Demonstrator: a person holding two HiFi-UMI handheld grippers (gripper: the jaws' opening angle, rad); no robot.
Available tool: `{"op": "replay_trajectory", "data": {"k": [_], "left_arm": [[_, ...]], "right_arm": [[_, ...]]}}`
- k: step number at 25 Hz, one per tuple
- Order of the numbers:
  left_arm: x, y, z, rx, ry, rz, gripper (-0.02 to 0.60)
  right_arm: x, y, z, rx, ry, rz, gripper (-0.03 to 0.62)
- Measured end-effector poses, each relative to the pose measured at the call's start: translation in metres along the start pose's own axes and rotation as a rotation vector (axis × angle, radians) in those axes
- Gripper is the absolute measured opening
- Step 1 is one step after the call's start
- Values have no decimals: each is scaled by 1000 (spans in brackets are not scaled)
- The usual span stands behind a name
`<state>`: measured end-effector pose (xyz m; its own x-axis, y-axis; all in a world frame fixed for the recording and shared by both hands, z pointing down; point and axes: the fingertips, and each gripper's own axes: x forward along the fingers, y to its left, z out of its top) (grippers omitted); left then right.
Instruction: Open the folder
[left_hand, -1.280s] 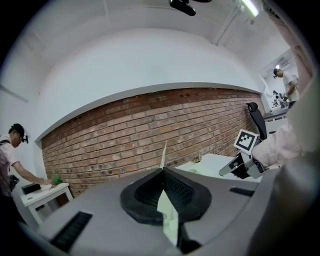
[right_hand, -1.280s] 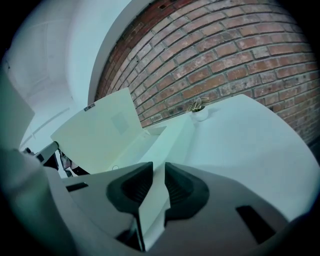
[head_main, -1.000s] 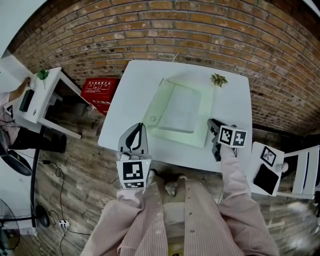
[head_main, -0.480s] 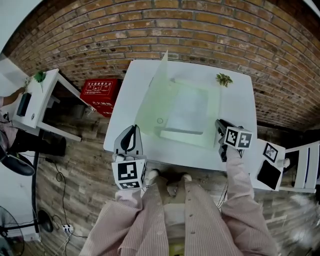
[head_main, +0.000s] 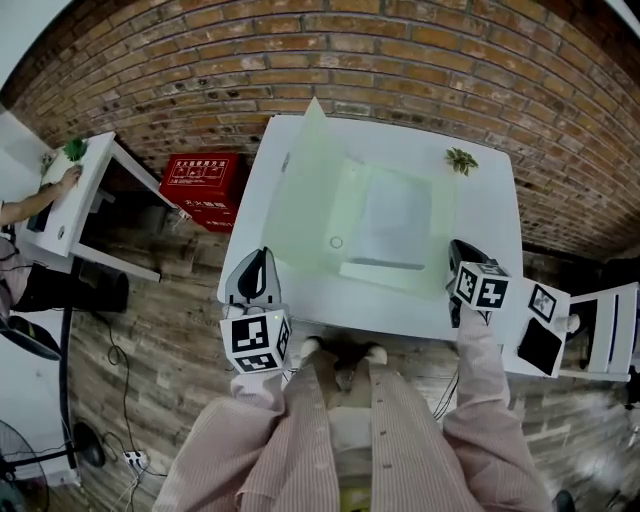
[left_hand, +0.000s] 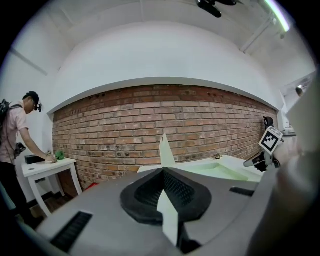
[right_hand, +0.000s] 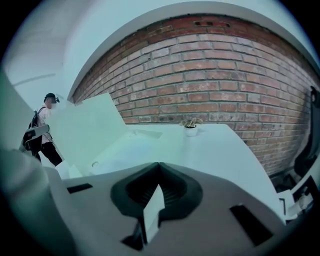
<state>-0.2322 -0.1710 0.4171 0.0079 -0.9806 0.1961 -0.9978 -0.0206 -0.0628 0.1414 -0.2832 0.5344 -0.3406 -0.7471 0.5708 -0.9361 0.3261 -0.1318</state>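
A pale green translucent folder (head_main: 350, 265) lies on the white table (head_main: 490, 220) with white sheets (head_main: 395, 215) inside. Its cover (head_main: 300, 190) stands up steeply, hinged along the left side. My left gripper (head_main: 262, 254) is shut on the cover's near corner. In the left gripper view the cover (left_hand: 165, 150) rises edge-on straight from the closed left gripper (left_hand: 162, 169). My right gripper (head_main: 458, 246) sits at the table's near right, just right of the folder. Its jaws have just been closing; in the right gripper view this gripper (right_hand: 158, 164) is shut with nothing between the jaws, the raised cover (right_hand: 87, 127) off to its left.
A small potted plant (head_main: 461, 159) stands at the table's far right corner. A red box (head_main: 204, 178) sits on the floor to the left, beside a white side table (head_main: 85, 200) where a person (left_hand: 17, 130) works. Another small table (head_main: 560, 335) stands at the right. A brick wall runs behind.
The cover has gone from lying flat to standing steeply. My left gripper has drawn left and nearer with it. My right gripper has shifted slightly right, off the folder's edge.
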Motion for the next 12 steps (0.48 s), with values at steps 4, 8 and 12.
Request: {"op": "replay_trajectory", "data": {"k": [4,8,12], "left_arm": [[3,16,-9,-28,13,6,-6],[7,34,-18,-77,27,10,-5],[11,46,-27,-93,46,6,-5]], "right_arm": [[-3,26,14,-54,-26,0,5],[-3,55,30,-70,-65,25,5],[1,87,40,-91,-103,66,5]]}}
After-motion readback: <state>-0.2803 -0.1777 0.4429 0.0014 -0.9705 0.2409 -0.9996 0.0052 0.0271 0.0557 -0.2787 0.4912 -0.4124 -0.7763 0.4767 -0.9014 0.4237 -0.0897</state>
